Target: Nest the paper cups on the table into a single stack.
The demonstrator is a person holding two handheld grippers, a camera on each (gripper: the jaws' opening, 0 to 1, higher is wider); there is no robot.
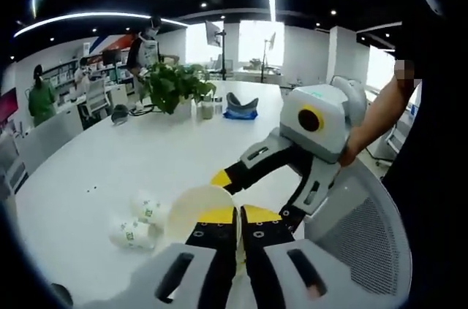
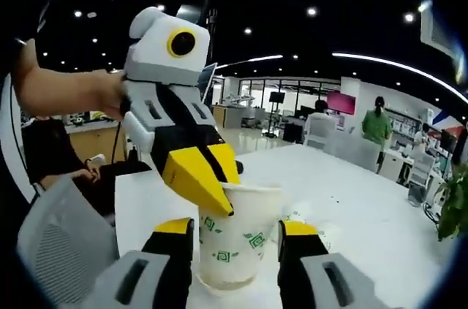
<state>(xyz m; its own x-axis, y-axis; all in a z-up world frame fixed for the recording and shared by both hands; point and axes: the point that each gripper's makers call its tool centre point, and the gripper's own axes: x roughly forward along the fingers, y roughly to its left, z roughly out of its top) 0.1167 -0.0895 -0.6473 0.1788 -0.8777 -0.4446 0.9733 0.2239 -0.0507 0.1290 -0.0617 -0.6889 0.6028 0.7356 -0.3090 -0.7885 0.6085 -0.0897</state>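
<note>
Pinching a paper cup [image 2: 238,232] by its rim — left gripper [image 2: 212,196] closing on thin, crushable wall; right gripper [image 2: 235,239] straddling it, jaws apart. Lying far left on the table [image 1: 110,163] — two more cups [image 1: 142,221]; gripping lightly near rims.

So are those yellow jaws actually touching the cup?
Touching. In the right gripper view, the left gripper pinches the cup's rim, one yellow tip outside the wall.

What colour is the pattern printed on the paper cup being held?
Green motifs on a white paper cup, clearest in the right gripper view.
</note>
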